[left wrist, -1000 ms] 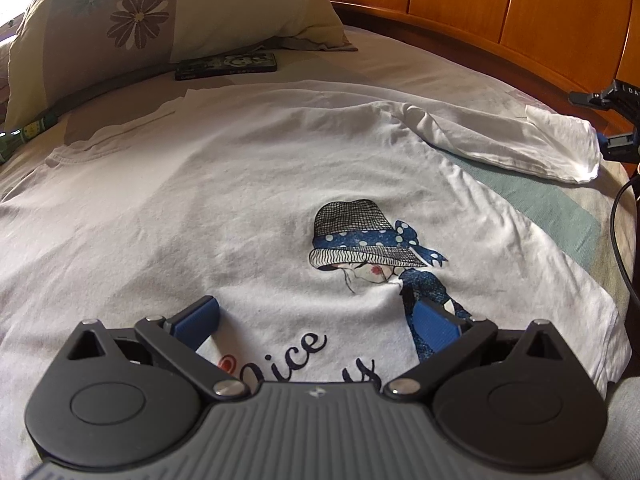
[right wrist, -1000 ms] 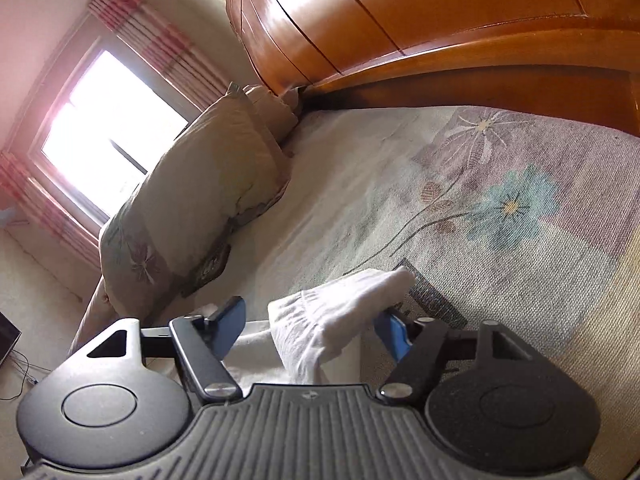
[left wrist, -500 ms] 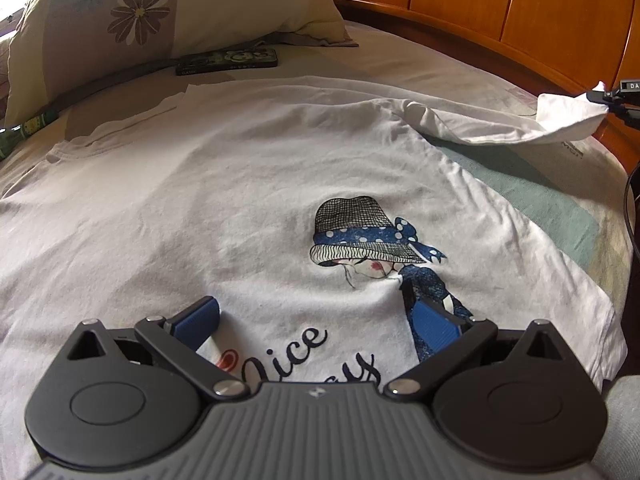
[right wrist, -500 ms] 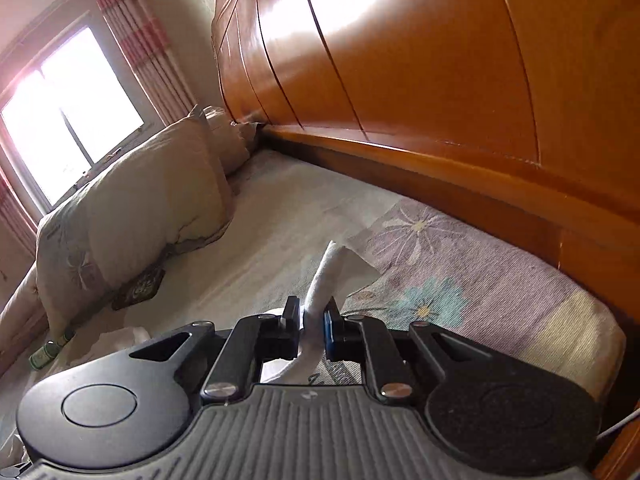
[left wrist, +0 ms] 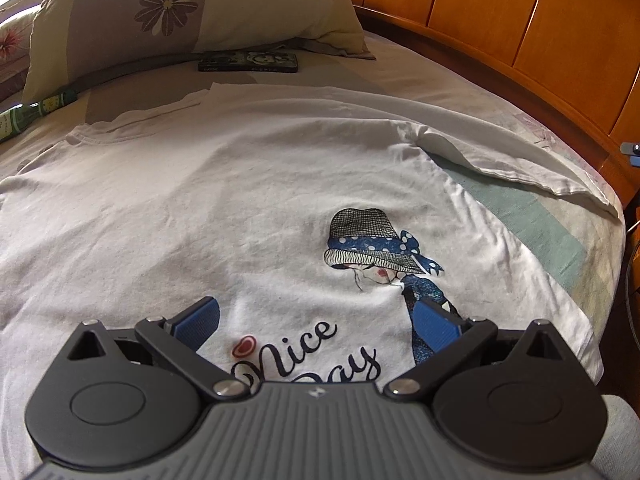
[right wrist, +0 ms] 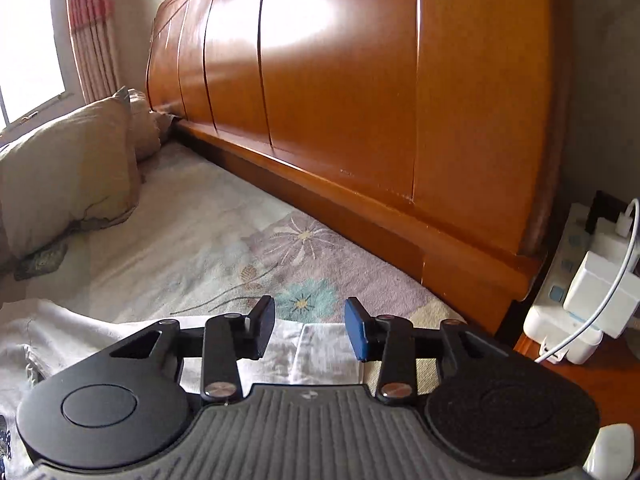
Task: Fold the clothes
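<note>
A white T-shirt (left wrist: 224, 200) with a hat-girl print and "Nice Day" lettering lies spread on the bed. My left gripper (left wrist: 316, 316) hovers open low over its lettering, with nothing between the blue pads. The shirt's right sleeve (left wrist: 500, 160) lies stretched out flat toward the bed's right edge. In the right wrist view the sleeve's end (right wrist: 320, 352) rests on the bedsheet just under my right gripper (right wrist: 310, 322). That gripper's jaws are opening and no cloth is between the pads.
A floral pillow (left wrist: 180, 8), a dark flat case (left wrist: 248, 62) and a green bottle (left wrist: 36, 110) lie beyond the shirt. The wooden headboard (right wrist: 340, 100) runs along the right. A white power strip with chargers (right wrist: 580, 292) sits past the bed's corner.
The right gripper closed on the sleeve's tip, lifted and pulled it outward, then let go; the sleeve now lies flat. The left gripper stayed put.
</note>
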`<state>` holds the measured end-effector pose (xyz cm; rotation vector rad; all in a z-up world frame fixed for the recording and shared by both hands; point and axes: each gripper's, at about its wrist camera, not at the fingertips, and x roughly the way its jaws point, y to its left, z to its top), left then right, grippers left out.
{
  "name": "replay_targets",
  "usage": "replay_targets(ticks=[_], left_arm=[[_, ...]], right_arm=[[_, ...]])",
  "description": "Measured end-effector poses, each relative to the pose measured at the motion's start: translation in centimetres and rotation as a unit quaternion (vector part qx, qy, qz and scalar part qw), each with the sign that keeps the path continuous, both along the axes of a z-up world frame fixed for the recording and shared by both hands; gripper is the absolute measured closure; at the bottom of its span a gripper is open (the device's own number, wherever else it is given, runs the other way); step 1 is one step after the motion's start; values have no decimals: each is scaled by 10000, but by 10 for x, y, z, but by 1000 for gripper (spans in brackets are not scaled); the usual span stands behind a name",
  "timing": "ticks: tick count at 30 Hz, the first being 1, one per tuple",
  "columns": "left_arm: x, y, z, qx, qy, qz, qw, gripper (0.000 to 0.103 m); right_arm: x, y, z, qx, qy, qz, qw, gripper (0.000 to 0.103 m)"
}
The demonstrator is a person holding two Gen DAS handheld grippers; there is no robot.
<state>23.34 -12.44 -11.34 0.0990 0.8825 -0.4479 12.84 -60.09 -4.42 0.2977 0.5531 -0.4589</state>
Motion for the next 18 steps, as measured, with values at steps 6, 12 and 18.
replay_targets(ticks=[6,12,18], left_arm=[[-1,1,-10,61,-40,2,10000,1],[-2,-1,-11,235,-85,-176,9995,1],[-2,0,-12,245,-139,-254,9993,1]], right_arm=[[68,45,12,-285,-76,1353,9904,61],[173,92,-24,-293,665,2535,9646,78],[199,133,-45,-818,1046,3305,9344,78]])
